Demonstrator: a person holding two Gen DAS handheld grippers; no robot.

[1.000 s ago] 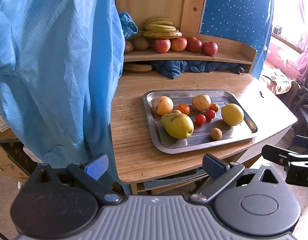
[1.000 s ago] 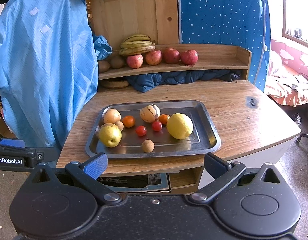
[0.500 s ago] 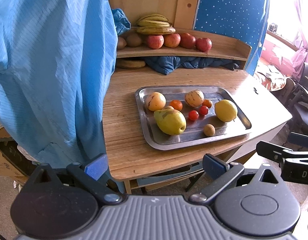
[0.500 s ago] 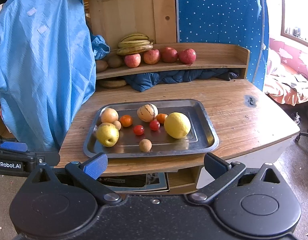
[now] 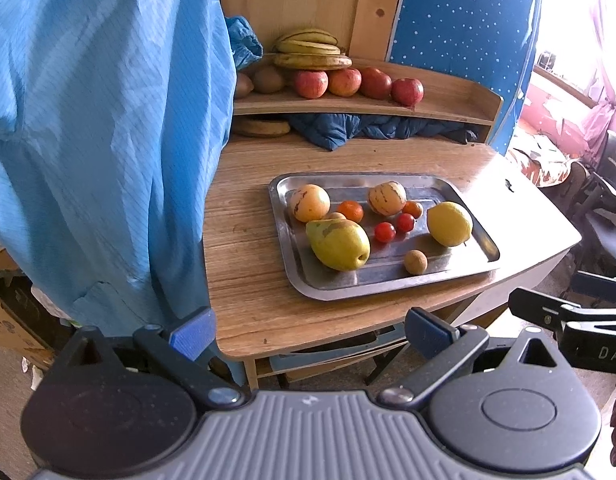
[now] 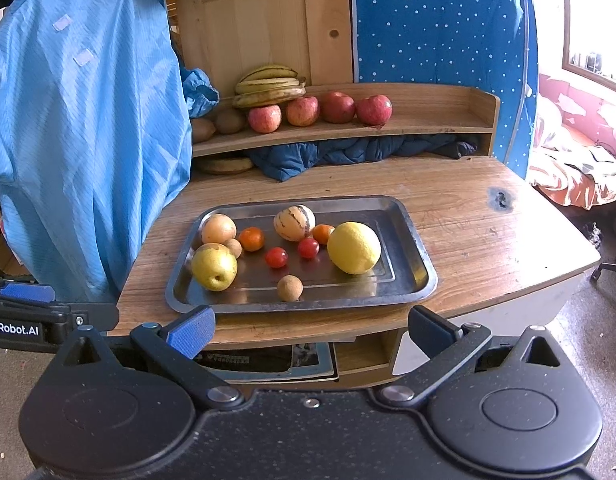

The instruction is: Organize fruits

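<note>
**Operator:** I have a shallow rectangular steel tray point(image 6: 421, 268) sitting near the front edge of the wooden table point(image 6: 487, 240), and the loose fruit is in it. A round yellow lemon point(image 6: 354, 248) lies toward the tray's right end. A yellow-green pear point(image 6: 214, 266) lies at its left front, with a pale peach-coloured round fruit point(image 6: 218, 229) just behind it. A cream striped melon-like fruit point(image 6: 294, 222) is at the back middle. Two red cherry tomatoes point(image 6: 276, 257) sit near the centre, two small orange fruits point(image 6: 252, 239) behind them, and a small brown ball-shaped fruit point(image 6: 290, 288) near the front rim.

**Observer:** And further out?

**Operator:** On the wooden shelf point(image 6: 427, 120) along the table's back edge, four red apples point(image 6: 302, 111) stand in a row, with yellow bananas point(image 6: 270, 86) stacked behind and brown kiwis point(image 6: 228, 121) at the left end.

**Observer:** The grippers?

**Operator:** My left gripper point(image 5: 308, 330) and right gripper point(image 6: 309, 330) both have their fingers spread wide with nothing between them, hanging off the table's front edge, well clear of the tray.

**Observer:** What stage is this?

**Operator:** I can't settle it. Sorted shelf and mixed tray could mean sorting is under way, or that this layout is the result. If more fruit goes, I'd judge the lemon needs a wide, gentle grasp; the tomatoes would squash or roll.
</note>
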